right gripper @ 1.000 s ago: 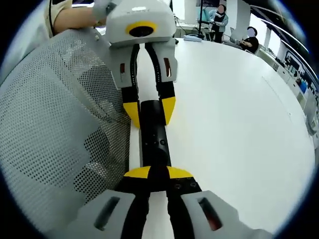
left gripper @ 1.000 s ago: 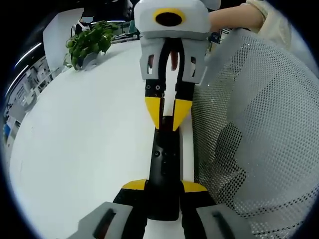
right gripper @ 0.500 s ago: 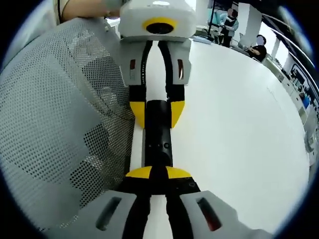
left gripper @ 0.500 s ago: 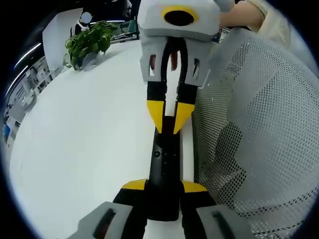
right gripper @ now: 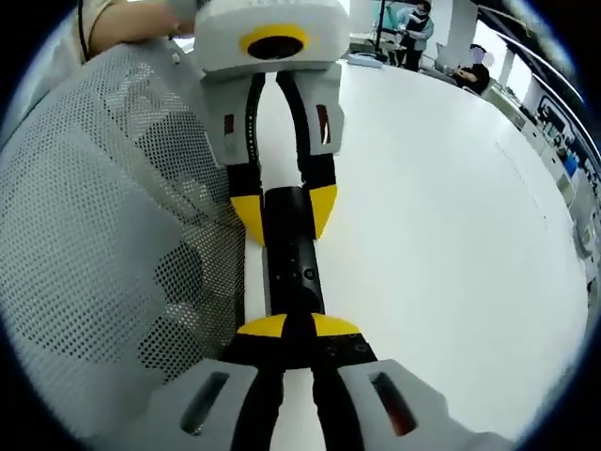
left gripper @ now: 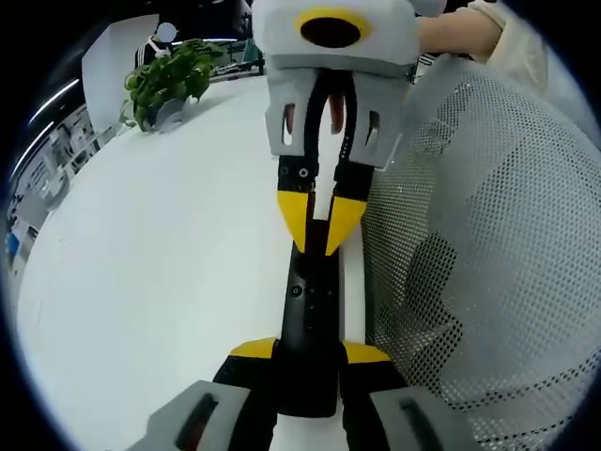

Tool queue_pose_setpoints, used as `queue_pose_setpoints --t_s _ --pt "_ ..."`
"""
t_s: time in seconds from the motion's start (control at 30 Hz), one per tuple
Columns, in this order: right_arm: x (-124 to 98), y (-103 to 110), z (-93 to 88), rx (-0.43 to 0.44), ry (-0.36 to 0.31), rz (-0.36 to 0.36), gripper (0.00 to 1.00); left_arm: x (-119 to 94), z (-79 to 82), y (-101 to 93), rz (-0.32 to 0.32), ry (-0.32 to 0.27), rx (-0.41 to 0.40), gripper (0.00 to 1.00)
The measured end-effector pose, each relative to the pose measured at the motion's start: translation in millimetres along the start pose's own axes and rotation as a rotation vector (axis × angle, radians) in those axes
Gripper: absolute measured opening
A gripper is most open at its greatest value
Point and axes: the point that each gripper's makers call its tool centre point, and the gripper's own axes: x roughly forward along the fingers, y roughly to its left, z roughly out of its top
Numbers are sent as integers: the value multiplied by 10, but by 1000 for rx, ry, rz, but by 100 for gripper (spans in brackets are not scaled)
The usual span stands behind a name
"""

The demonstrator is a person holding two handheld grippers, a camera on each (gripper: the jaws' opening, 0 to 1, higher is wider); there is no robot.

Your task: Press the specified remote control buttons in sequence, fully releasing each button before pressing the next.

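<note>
**Remote pinned at one end, pressing tips closed over the other**

In the left gripper view, the left gripper (left gripper: 310, 355) has its yellow-tipped jaws closed across the near end of the black remote control (left gripper: 313, 310), gripping it by its two long sides. The remote lies flat on the white worktop (left gripper: 160, 272), its long axis running straight from this gripper toward the other one.

At the far end, the right gripper (left gripper: 318, 233) comes in from the opposite direction. Its jaws are drawn nearly together, a thin gap left between the tips, and they hold nothing; the tips sit over the remote's upper face. Whether they are touching a button or just clear of it cannot be told. In the right gripper view the same pairing reads in reverse: the right gripper (right gripper: 286, 329) lies over the remote control (right gripper: 292, 263), and the left gripper (right gripper: 282, 209) clamps the end beyond.

So the buttons lie directly under the right tips, and that hand is the one placed to press, with any shift to another button going along the long axis.

A perforated grey mesh surface (left gripper: 479, 254) stands just beside the remote along one long side, close enough to crowd sideways motion. A potted plant (left gripper: 169, 80) stands well apart, near the worktop's far edge. A person's sleeve (left gripper: 512, 38) shows beyond the mesh.
</note>
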Motion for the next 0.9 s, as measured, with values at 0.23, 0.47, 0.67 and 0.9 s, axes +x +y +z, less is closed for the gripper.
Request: queue_pose_setpoints --t_s 0.23,0.47,0.67,0.9 --pt "18 -6 5 30 1 6 7 6 -1 5 0 -2 -3 24" --pt "24 -19 18 18 13 14 7 8 1 8 -1 1 0 24" --pt "41 -19 14 -2 37 23 8 10 0 8 -2 2 3 24" --pt "61 -17 16 -16 105 33 8 10 0 8 -3 3 5 24"
